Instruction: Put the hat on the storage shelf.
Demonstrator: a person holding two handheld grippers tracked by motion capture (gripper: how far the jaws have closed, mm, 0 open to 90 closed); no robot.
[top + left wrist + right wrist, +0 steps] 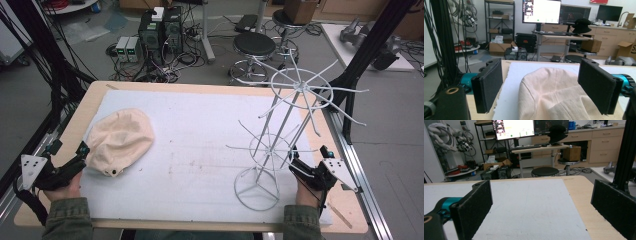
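Note:
A cream fabric cap (120,140) lies on the left of the white foam mat (200,155). My left gripper (81,156) sits at the mat's left edge, just beside the cap's near side. In the left gripper view the left gripper (543,86) is open, its pads either side of the cap (549,100) without touching it. A white wire rack (301,86) with two tiers of spokes stands on the right of the mat. My right gripper (295,164) is close to the rack's lower right side. In its own view the right gripper (543,208) is open over bare mat.
The wooden table (100,92) ends close behind the mat. Black frame posts (372,37) rise at the right edge, and cable bundles (55,75) hang at the left. Stools (254,46) and computer boxes (160,32) stand on the floor beyond the table.

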